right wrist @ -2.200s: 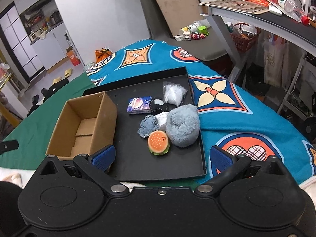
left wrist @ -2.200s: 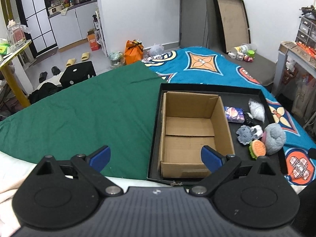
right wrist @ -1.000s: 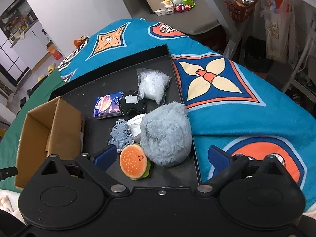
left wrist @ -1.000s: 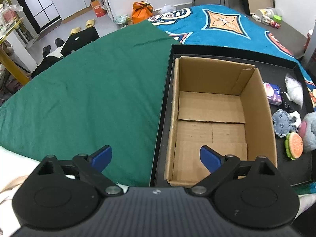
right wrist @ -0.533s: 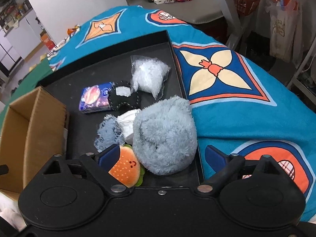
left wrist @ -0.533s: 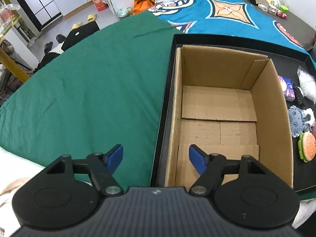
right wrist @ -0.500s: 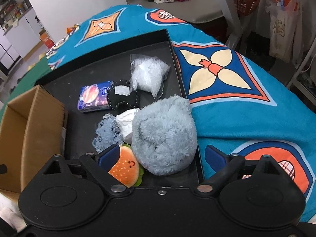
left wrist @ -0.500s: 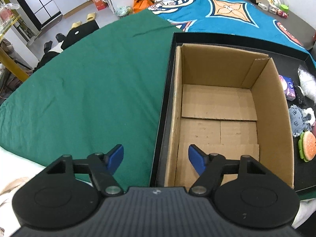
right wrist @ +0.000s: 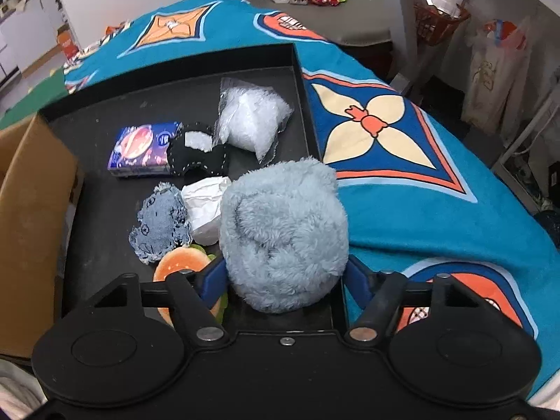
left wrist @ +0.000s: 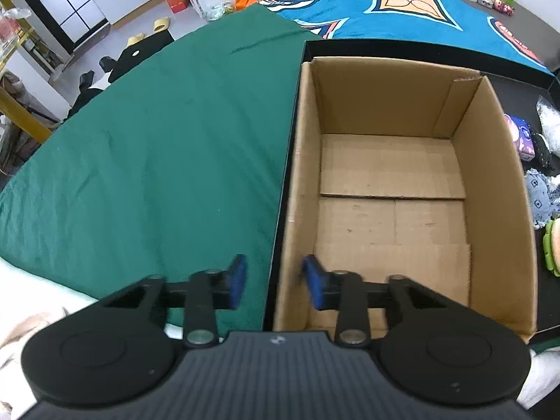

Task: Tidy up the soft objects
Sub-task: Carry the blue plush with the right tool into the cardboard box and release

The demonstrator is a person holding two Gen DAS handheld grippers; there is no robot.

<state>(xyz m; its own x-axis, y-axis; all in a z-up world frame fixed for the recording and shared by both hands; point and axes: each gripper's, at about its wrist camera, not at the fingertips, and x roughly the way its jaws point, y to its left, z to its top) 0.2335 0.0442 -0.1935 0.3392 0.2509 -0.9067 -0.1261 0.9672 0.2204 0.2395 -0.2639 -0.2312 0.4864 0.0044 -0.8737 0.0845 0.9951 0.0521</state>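
An empty cardboard box [left wrist: 378, 98] stands in the left part of a black tray [left wrist: 518, 94]. My left gripper [left wrist: 274, 281] straddles the box's left wall and the tray's rim. Its jaws are closing, and a gap still shows beside the left pad. In the right wrist view a fluffy grey-blue plush [right wrist: 283, 231] sits between the blue pads of my right gripper [right wrist: 285, 280]. Those jaws are closing too, and both pads press into the fur. Beside the plush lie a burger plush [right wrist: 178, 266], a denim scrap [right wrist: 161, 225], a white wad [right wrist: 206, 206], a black felt piece [right wrist: 196, 157], a tissue pack [right wrist: 140, 148] and a clear bag of white filling [right wrist: 252, 119].
The tray [right wrist: 105, 245] rests on a bed, with green cloth [left wrist: 157, 157] to its left and a blue patterned blanket [right wrist: 420, 203] to its right and behind. A desk's legs and hanging bags [right wrist: 490, 80] stand past the bed's right edge.
Both grippers have come down and their jaws have narrowed. The left now straddles the box's left wall. The right has closed in from wide apart onto the grey-blue plush.
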